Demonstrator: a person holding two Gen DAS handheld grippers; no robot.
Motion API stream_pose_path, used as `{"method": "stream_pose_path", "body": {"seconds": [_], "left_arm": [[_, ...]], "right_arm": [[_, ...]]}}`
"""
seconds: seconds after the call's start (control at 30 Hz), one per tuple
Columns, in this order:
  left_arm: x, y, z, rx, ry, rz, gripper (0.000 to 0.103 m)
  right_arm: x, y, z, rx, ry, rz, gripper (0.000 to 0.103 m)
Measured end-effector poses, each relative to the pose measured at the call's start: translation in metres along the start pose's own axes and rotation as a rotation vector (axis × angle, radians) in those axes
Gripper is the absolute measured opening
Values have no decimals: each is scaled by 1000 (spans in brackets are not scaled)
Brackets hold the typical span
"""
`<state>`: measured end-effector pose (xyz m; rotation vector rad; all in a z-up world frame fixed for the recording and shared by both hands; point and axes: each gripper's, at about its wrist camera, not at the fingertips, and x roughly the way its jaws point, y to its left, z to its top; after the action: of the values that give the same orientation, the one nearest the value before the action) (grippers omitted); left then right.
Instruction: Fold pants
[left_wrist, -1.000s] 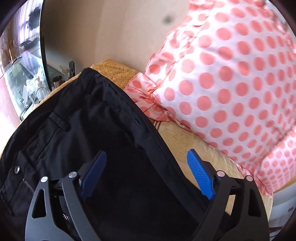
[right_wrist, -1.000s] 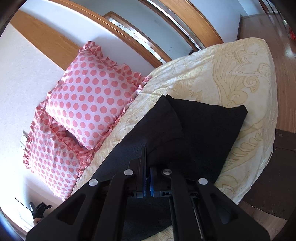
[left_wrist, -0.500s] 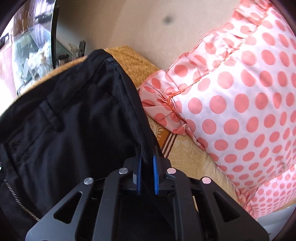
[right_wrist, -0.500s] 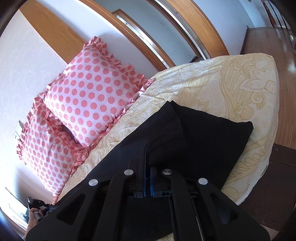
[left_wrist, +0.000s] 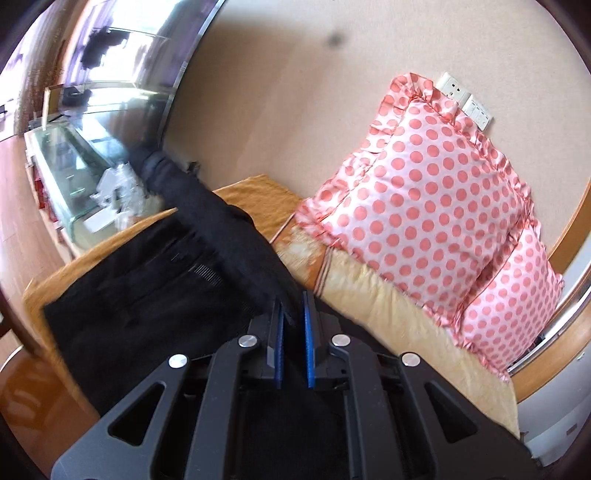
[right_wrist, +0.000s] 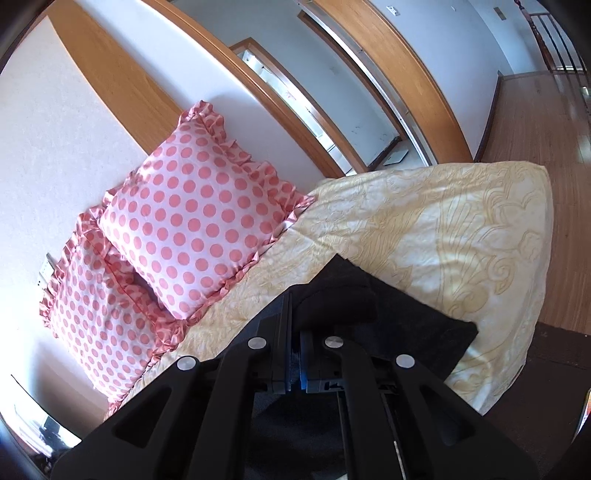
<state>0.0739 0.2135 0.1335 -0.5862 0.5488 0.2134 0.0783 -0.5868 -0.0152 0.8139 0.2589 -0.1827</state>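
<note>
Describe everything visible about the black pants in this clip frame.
The black pants look like matte woven cloth, with a zipper showing. They lie partly on the yellow patterned bedspread. The left tool is shut on a lifted, raised fold; the right tool is shut on another bunched part, with a flat section beyond it.

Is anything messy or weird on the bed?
Nothing is spilled or broken. The black pants just look rumpled: both tongs, left and right, pinch them, so one edge is pulled up off the bed.
</note>
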Motion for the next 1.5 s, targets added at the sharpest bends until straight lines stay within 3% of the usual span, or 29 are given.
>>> {"method": "stream_pose_path", "body": {"seconds": [0.2, 0.33, 0.37, 0.43, 0.47, 0.53, 0.6, 0.77, 0.87, 0.93, 0.97, 1.07, 1.17, 1.33, 1.43, 1.5], "left_arm": [[-7, 58, -87, -91, 55, 96, 9], [-11, 67, -103, -74, 16, 107, 12], [-14, 67, -103, -70, 6, 109, 17], [-22, 67, -101, -77, -25, 114, 37], [-26, 68, -99, -87, -44, 114, 53], [-35, 74, -91, -123, -104, 115, 57], [-35, 86, -81, -155, -114, 127, 59], [-7, 121, -63, -251, 17, 147, 56], [-2, 129, -58, -292, 26, 124, 52], [2, 132, -55, -306, 31, 125, 34], [3, 134, -54, -317, 37, 134, 12], [-5, 140, -56, -346, 16, 115, 5], [-20, 136, -61, -293, -25, 142, 5], [-10, 143, -70, -289, 10, 171, 6], [-15, 132, -68, -233, -5, 208, 12], [-23, 121, -67, -179, -34, 247, 21]], "right_arm": [[7, -14, -7, 21, 36, -48, 3], [8, -18, -9, 27, 57, -62, 3], [8, -19, -9, 28, 59, -62, 3], [6, -19, -9, 29, 59, -62, 3], [7, -18, -9, 29, 59, -63, 3], [6, -19, -10, 35, 62, -66, 3], [7, -20, -11, 38, 64, -69, 3], [9, -25, -14, 62, 75, -75, 3], [10, -28, -15, 71, 83, -80, 3], [11, -29, -16, 75, 87, -80, 3], [10, -29, -16, 73, 86, -80, 3], [9, -29, -15, 66, 82, -77, 3], [10, -29, -15, 53, 81, -78, 3], [21, -41, -23, 88, 131, -111, 3], [14, -42, -25, 83, 121, -105, 2], [10, -40, -23, 69, 119, -99, 2]]}}
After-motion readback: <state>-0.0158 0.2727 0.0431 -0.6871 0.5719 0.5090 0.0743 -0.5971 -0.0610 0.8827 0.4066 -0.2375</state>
